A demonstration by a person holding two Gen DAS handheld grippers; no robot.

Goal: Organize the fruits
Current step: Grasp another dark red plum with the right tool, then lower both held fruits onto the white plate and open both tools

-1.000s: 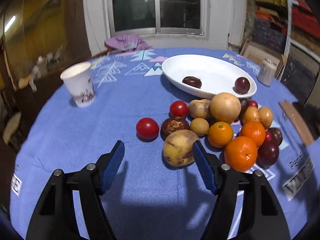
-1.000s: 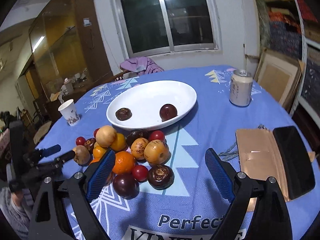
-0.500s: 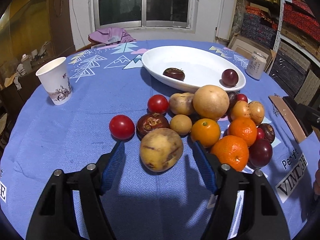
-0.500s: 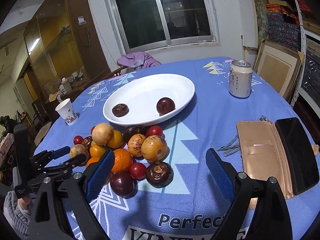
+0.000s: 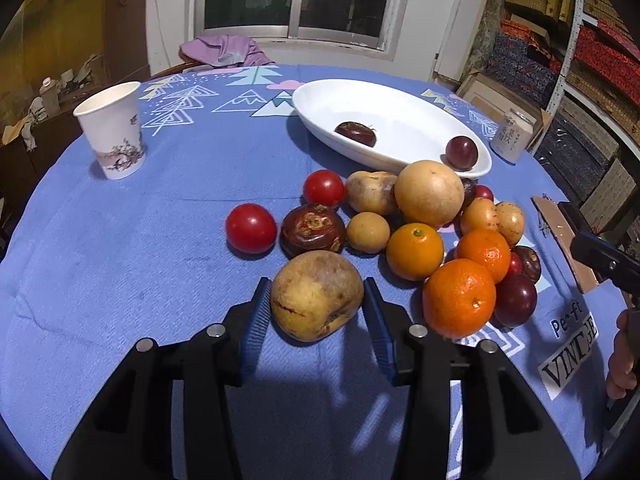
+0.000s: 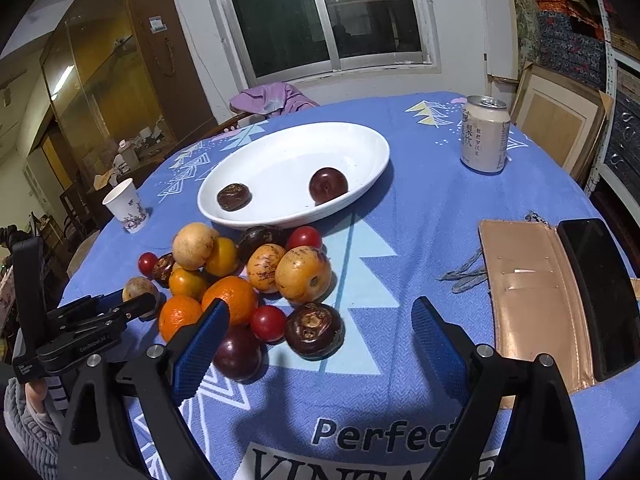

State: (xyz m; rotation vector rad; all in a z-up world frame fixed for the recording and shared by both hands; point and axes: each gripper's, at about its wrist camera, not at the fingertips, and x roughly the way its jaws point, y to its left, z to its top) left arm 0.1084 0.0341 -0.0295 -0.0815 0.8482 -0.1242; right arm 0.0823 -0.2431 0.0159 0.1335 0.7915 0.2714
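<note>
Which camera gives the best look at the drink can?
The right wrist view: the drink can stands large and whole, its label visible. In the left wrist view it is small, near the right edge beyond the white dish.

"Perfect" and "VINTAGE" on the blue tablecloth (image 6: 400,248); Chinese characters on the can (image 6: 484,139).

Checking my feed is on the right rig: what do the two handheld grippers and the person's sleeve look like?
Both grippers, left and right, have black plastic arms with silver screws and blue ribbed pads. The left one bears small white lettering in the right wrist view. A grey knitted sleeve shows at the left hand.
</note>
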